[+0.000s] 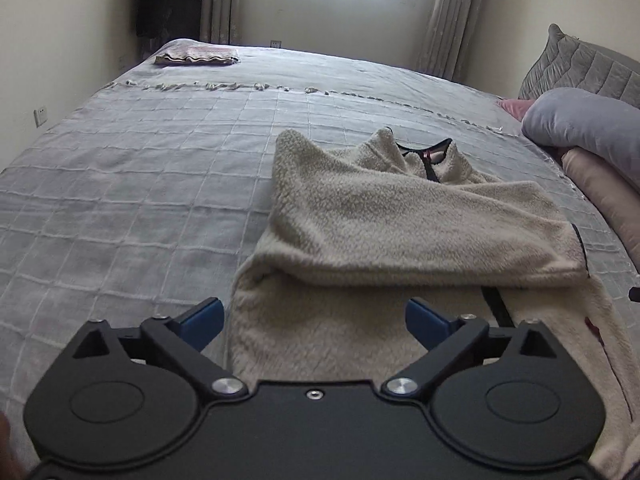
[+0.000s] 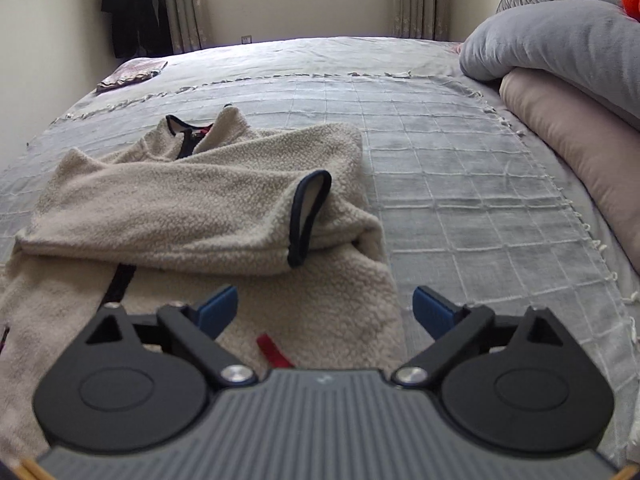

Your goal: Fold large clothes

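A cream fleece jacket [image 1: 400, 216] with dark trim lies on the grey checked bedspread [image 1: 140, 184], its sleeves folded across the chest and the collar pointing toward the window. My left gripper [image 1: 314, 322] hovers over the jacket's lower left part, blue pads wide apart, nothing between them. In the right wrist view the same jacket [image 2: 192, 208] shows a dark-edged cuff [image 2: 310, 216] lying on top. My right gripper [image 2: 324, 312] stands open above the jacket's lower right edge, holding nothing.
A folded patterned cloth [image 1: 198, 56] lies at the bed's far left corner. Grey and pink pillows [image 2: 560, 80] are stacked along the right side. Dark clothing [image 2: 132, 8] hangs by the curtain on the far wall. The bedspread [image 2: 460, 168] stretches right of the jacket.
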The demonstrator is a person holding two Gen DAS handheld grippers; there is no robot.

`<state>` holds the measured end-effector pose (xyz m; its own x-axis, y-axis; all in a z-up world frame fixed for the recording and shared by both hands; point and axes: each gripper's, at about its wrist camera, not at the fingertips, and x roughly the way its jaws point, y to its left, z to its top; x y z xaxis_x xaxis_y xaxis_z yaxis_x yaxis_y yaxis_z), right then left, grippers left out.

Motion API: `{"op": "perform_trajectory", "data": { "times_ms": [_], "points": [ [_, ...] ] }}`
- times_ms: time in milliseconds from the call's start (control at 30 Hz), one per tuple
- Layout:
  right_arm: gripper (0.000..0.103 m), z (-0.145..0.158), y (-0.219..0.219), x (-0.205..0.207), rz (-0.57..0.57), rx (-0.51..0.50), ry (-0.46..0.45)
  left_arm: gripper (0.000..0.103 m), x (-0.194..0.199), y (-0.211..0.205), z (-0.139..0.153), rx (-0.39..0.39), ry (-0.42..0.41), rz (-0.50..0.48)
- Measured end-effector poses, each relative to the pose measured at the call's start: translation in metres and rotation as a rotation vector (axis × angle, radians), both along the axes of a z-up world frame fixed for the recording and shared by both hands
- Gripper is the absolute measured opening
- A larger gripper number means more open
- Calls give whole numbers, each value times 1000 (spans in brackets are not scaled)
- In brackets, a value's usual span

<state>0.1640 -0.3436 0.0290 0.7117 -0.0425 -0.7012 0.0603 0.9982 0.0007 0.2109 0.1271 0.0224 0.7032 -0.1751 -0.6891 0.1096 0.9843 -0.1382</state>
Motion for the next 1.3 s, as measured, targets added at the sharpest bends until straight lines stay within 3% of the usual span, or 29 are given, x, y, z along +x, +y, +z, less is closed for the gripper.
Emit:
{"op": "perform_trajectory", "data": {
  "times_ms": [333,500,667,800,933,1033,1167,1200,1267,1300],
  "points": [
    [101,1,11,-90,70,-23,28,103,-106,40,5,85,48,14],
    [102,-15,-1,-126,77,57,57,103,-139,46,-3,113,71,-25],
    [102,-26,-13,-155,55,68,89,103,-158,49,-21,100,119,-35],
    [102,-36,-23,-175,59,83,98,103,-163,51,-40,11,185,-75],
    [102,-53,-29,-183,68,113,135,103,-165,53,-67,-143,248,-115],
    [102,-64,-34,-184,66,181,146,100,-164,52,-86,-241,300,-124],
    [102,-75,-45,-178,43,303,140,100,-169,46,-92,-305,280,-161],
    [101,-78,-48,-176,40,346,138,94,-171,44,-93,-333,284,-178],
    [87,-86,-51,-173,40,420,132,85,-173,40,-94,-370,294,-201],
    [72,-88,-50,-172,41,436,126,75,-174,38,-93,-373,295,-206]
  ]
}}
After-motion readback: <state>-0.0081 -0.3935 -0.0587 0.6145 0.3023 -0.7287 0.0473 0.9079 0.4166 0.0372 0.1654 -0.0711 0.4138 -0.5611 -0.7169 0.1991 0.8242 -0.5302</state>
